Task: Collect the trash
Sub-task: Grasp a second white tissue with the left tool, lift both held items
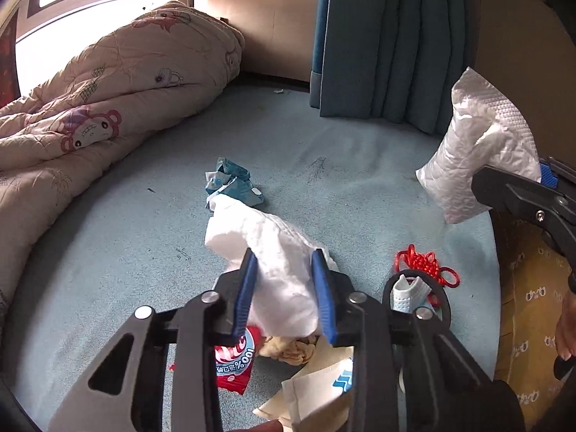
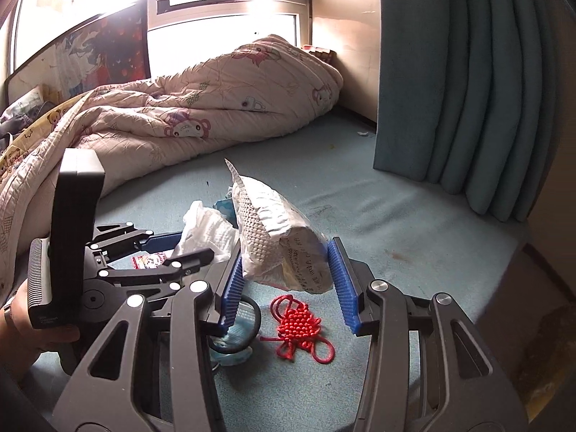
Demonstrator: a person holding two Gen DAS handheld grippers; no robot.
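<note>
White crumpled tissue paper (image 1: pixel 273 252) sits between the blue ribbed pads of the left gripper (image 1: pixel 284 270), whose jaws stand narrow and pinch the wad at its near end; the far end flops forward over the pale blue mattress surface (image 1: pixel 144 223). It looks feather-light and soft, so it should crush rather than slip, and the bulky middle is the safest place to hold it. Under the left gripper, near the front edge of the mattress, lie a red snack wrapper with white lettering (image 1: pixel 235 363), a tan crumpled scrap (image 1: pixel 291 351) and a flat white paper packet with blue print (image 1: pixel 320 392). These thin pieces would likely need a pinch on a raised edge.

To the right, the right gripper (image 2: pixel 284 280) closes its blue pads on a white embossed plastic pouch with small print (image 2: pixel 273 237), held clear above the mattress. It seems light and slick, and the grip near its bottom fold looks adequate. Below it rest a red knotted cord ornament (image 2: pixel 298 327) and a black ring with a pale blue mask (image 2: pixel 237 327). Farther back lies a teal crumpled wrapper (image 1: pixel 230 183), then the pink cartoon-print quilt (image 1: pixel 108 82) along the left edge and the teal curtain (image 1: pixel 388 39) at the far right.

Only the left view shows the low litter pile and a brown patterned carton (image 1: pixel 532 309) past the right edge. Only the right view shows the pouch's print, the whole left tool and the hand (image 2: pixel 32 331) holding it.
</note>
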